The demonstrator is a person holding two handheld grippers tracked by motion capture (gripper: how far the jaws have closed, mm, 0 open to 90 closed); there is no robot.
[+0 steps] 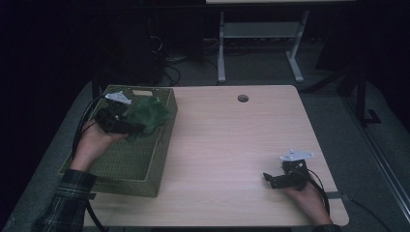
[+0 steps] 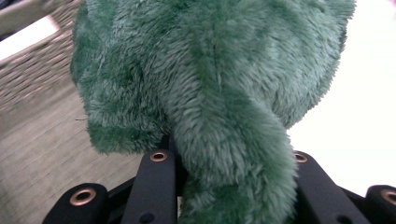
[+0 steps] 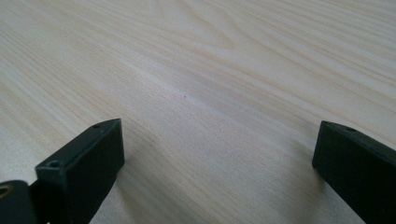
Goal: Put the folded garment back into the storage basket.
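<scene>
A fluffy green plush toy hangs over the right part of a green woven basket at the table's left. My left gripper is shut on it; in the left gripper view the green fur bulges up from between the black jaws and hides the fingertips. Behind it there, the basket's woven wall slants past. My right gripper rests low over the wooden table near its front right corner. Its jaws stand wide apart with bare wood between them.
The basket takes up the table's left edge and overhangs it a little. A round cable hole sits near the table's far edge. Beyond the table stand a white desk frame and cables on a dark floor.
</scene>
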